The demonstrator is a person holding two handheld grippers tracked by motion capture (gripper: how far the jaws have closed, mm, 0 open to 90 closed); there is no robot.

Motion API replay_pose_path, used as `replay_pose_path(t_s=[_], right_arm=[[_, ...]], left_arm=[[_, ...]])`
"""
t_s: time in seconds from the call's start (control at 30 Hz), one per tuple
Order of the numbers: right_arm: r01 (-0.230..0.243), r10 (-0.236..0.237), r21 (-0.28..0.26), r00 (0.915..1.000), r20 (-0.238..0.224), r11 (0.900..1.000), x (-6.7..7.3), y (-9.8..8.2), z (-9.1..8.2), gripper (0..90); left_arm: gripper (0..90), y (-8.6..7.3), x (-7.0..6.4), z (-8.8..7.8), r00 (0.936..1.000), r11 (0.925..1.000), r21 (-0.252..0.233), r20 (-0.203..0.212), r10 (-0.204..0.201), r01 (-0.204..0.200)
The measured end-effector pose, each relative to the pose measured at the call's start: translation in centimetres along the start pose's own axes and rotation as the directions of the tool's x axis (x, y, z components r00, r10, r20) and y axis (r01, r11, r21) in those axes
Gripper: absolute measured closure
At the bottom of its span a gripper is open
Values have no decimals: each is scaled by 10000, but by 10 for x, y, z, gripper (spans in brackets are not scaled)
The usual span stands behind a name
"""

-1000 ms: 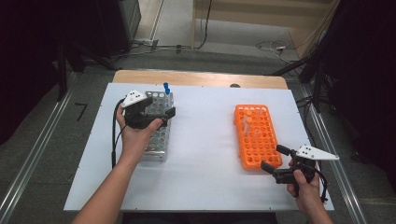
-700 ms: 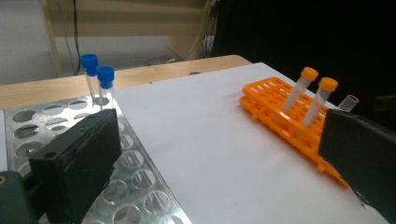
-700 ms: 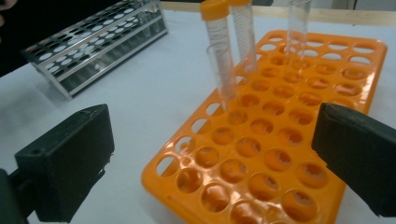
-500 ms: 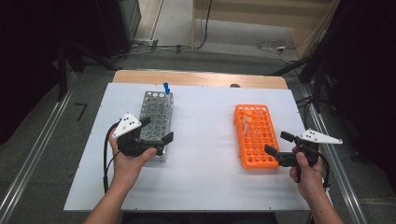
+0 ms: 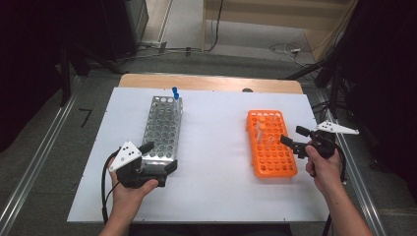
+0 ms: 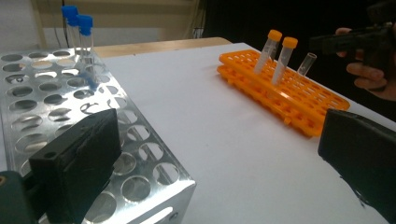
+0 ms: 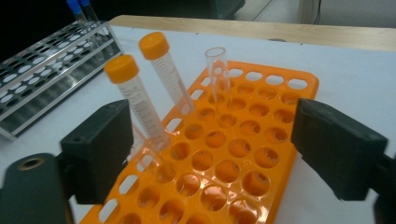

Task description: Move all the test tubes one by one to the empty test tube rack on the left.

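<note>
Since a second ago the left claw [image 5: 158, 157] has drawn back from the far end of the metal rack [image 5: 162, 129] to its near end, jaws wide and empty. The right claw [image 5: 294, 138] has risen to the orange rack [image 5: 270, 145] just ahead; its jaws, just closing slightly, stand wide, empty, facing two orange-capped tubes [image 7: 140, 95] on the white worktop [image 5: 216, 147].

The bench [image 5: 216, 147] is white; one rack [image 5: 269, 142] is orange, the other rack [image 5: 162, 129] silver with blue-capped tubes [image 5: 175, 92].
</note>
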State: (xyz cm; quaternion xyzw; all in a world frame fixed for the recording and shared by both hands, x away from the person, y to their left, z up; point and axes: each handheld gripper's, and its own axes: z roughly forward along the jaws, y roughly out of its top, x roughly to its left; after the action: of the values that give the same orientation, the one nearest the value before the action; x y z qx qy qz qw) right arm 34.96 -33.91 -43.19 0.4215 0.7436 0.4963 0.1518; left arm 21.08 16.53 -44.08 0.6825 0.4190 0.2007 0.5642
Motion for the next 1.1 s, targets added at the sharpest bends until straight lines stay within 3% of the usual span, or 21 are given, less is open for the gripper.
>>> replay_pose_path(t_s=[0.33, 0.57, 1.1], right_arm=[[-119, 100, 514, 9992, 379, 9986, -7, 7, 31, 415], [41, -93, 1255, 9991, 414, 9921, -9, 9, 53, 545], [556, -672, 1990, 9964, 522, 9784, -8, 9, 74, 650]], left_arm=[[0, -7, 2, -5, 9995, 9995, -37, -103, -298, 298], [0, -8, 1, -3, 9995, 9996, 39, -98, -286, 286], [0, -11, 2, 1, 9991, 9990, 139, -59, -420, 420]])
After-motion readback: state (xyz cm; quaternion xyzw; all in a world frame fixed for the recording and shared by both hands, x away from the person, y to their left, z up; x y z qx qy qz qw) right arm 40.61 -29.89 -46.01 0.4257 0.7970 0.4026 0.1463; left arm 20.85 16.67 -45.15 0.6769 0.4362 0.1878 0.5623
